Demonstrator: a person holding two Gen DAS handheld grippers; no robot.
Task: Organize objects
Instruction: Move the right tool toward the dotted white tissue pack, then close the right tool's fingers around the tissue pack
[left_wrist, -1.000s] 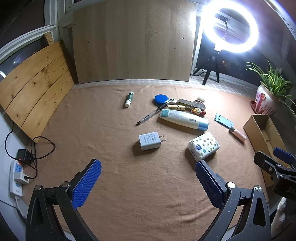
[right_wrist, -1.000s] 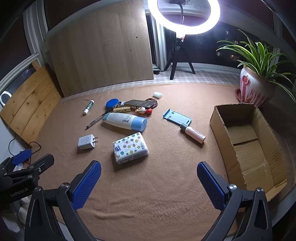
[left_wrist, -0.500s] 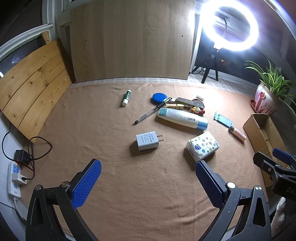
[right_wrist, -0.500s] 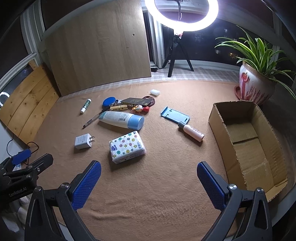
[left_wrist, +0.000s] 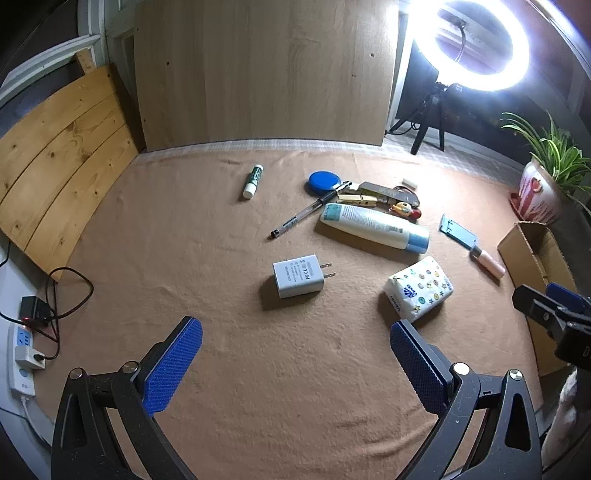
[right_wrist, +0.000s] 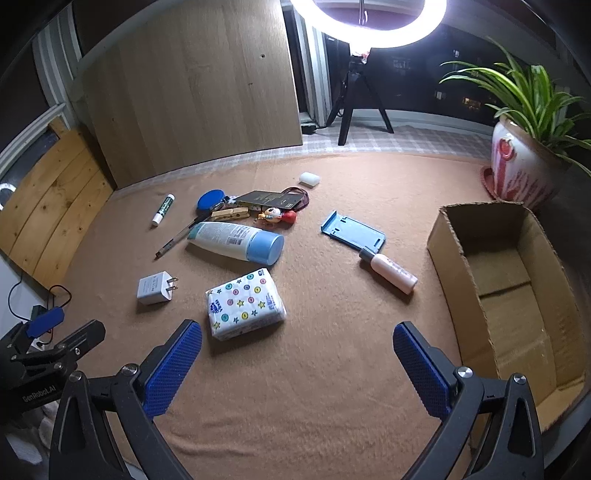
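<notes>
Hovering wide and empty, the left gripper (left_wrist: 295, 363) faces the wall charger (left_wrist: 299, 276); the right gripper (right_wrist: 297, 365), equally wide, hangs near the tissue pack (right_wrist: 244, 304), cardboard box (right_wrist: 458, 266) at right.

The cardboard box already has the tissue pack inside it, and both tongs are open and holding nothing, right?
Not quite. The cardboard box has nothing inside it; the tissue pack lies on the brown cloth outside it, as the right wrist view shows. The rest is right: the left tongs and the right tongs are open and holding nothing.
</notes>
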